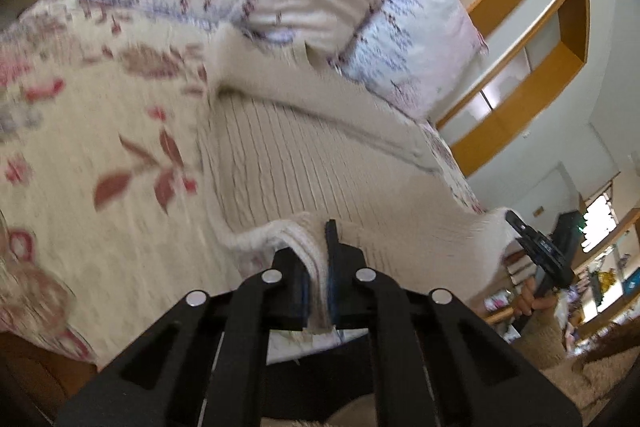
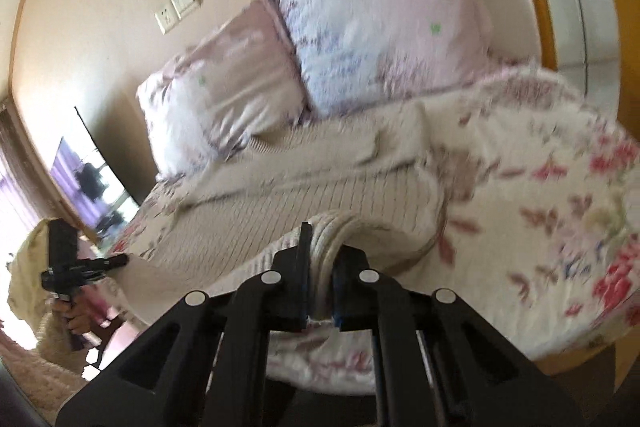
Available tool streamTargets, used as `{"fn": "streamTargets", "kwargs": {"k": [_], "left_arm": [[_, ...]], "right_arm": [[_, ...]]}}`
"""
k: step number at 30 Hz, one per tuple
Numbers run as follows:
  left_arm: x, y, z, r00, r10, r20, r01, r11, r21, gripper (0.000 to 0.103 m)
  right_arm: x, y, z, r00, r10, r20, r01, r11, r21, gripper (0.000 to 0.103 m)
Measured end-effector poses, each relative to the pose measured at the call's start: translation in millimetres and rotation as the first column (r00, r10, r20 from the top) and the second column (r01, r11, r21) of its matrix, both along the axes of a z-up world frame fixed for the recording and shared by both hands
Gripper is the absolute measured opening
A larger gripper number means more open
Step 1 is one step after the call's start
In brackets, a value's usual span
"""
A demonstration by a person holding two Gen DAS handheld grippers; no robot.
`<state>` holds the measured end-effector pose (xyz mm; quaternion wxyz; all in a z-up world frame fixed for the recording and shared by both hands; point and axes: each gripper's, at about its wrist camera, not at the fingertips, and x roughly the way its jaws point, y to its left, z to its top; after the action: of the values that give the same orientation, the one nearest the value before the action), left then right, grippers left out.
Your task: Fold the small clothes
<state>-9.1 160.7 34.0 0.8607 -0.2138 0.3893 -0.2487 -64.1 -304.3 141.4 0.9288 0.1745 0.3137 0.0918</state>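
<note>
- Nowhere can any writing be read; the small white marking on the right gripper (image 1: 538, 247), seen from the left wrist camera, is too blurred to make out.
- Left gripper (image 1: 318, 279): black plastic, its jaws pressed together on a bunched hem of the beige garment (image 1: 280, 163).
- Right gripper (image 2: 320, 283): likewise pinching a thick fold of the same garment's edge between its pads.
- Garment: ribbed knit, cream-beige, soft and thick, with fine parallel ridges running away from the grippers toward the pillows. It lies spread on the bed, its near edge lifted at both held corners.
- Bedspread (image 1: 80, 155) under it: quilted, cream with red and pink flowers and leaves.
- Two pillows (image 2: 360, 27) at the far end: satiny, pink and pale blue print, plump.
- Wall socket plate (image 2: 178, 7): white, rectangular, unlabelled as far as shows.
</note>
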Motion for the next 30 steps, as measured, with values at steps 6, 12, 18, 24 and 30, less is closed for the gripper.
{"fn": "streamTargets", "kwargs": {"k": [6,12,18,24,30], "left_arm": [[17.1,-1.8,25.4,0.994,0.061,0.088,-0.065,0.996,0.053,0.006],[51.0,-5.6,53.4,0.981,0.119,0.156,-0.135,0.986,0.095,0.006],[91.0,-19.3,83.5,0.958,0.154,0.242,-0.198,0.965,0.172,0.006],[154.2,-37.4,97.1,0.943,0.185,0.277,-0.243,0.950,0.194,0.006],[225.1,-34.4,43.9,0.963,0.257,0.083,-0.266,0.955,0.128,0.006]], "right_arm": [[6.1,9.4,12.7,0.991,-0.074,0.111,0.088,0.988,-0.124,0.008],[30.4,20.5,31.6,0.975,-0.087,0.205,0.132,0.968,-0.215,0.008],[72.5,29.0,46.0,0.957,-0.103,0.270,0.188,0.932,-0.310,0.008],[132.2,23.5,43.5,0.950,-0.148,0.275,0.229,0.928,-0.292,0.008],[207.8,-0.4,-18.2,0.982,-0.188,0.018,0.188,0.965,-0.182,0.008]]}}
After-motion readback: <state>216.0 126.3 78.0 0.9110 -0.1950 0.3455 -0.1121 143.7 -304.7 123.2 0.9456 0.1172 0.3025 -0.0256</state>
